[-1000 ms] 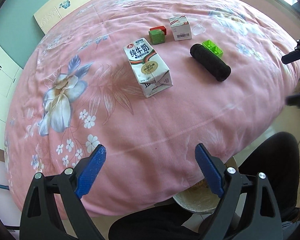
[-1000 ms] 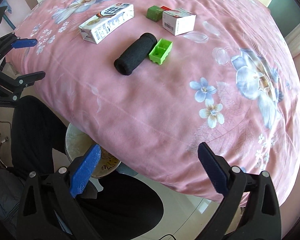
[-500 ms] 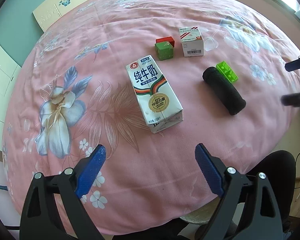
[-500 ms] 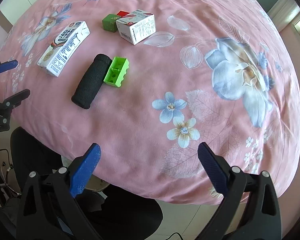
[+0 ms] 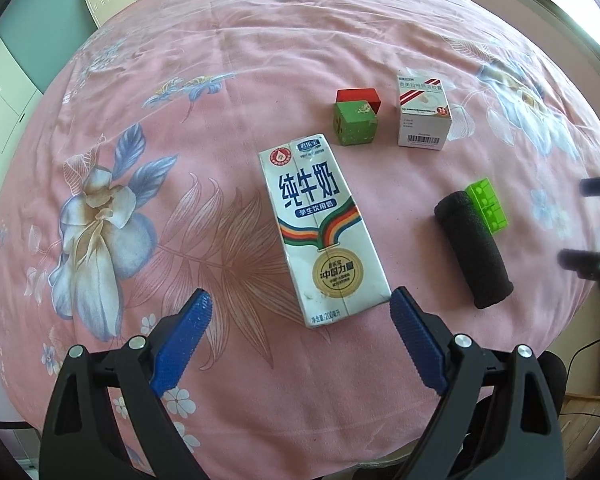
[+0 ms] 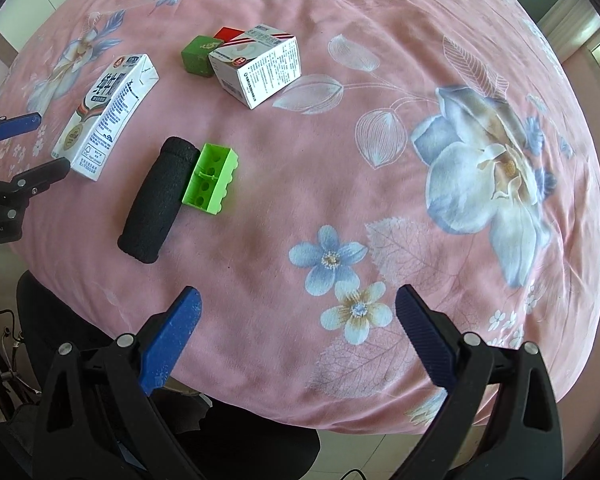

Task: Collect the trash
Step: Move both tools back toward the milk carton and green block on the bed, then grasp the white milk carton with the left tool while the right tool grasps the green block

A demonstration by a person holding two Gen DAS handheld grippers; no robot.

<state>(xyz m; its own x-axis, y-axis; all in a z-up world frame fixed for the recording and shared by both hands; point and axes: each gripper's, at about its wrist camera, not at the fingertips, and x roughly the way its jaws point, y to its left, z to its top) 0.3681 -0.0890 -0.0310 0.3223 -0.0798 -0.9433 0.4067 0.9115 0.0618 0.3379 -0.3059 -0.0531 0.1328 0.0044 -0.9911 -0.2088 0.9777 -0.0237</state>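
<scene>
A white milk carton (image 5: 320, 228) (image 6: 106, 114) lies flat on the pink flowered cloth (image 5: 220, 80). My left gripper (image 5: 300, 312) is open, its blue pads either side of the carton's near end, just short of it. A white medicine box (image 5: 422, 110) (image 6: 256, 68) sits farther back, with a green cube (image 5: 354, 122) (image 6: 200, 55) and a red block (image 5: 358, 96) beside it. A black foam roll (image 5: 472, 248) (image 6: 158, 198) touches a green toy brick (image 5: 487, 204) (image 6: 211, 178). My right gripper (image 6: 298, 308) is open over the cloth's near edge, holding nothing.
The cloth (image 6: 420, 140) covers a rounded table that drops off near both grippers. A person's dark-clothed legs (image 6: 60, 320) are below the edge. The left gripper (image 6: 20, 148) shows at the left border of the right wrist view. White cabinets (image 5: 0, 92) stand behind.
Both grippers have moved forward over the table. The milk carton now lies much closer to my left gripper's open pads. Nothing has been picked up.
</scene>
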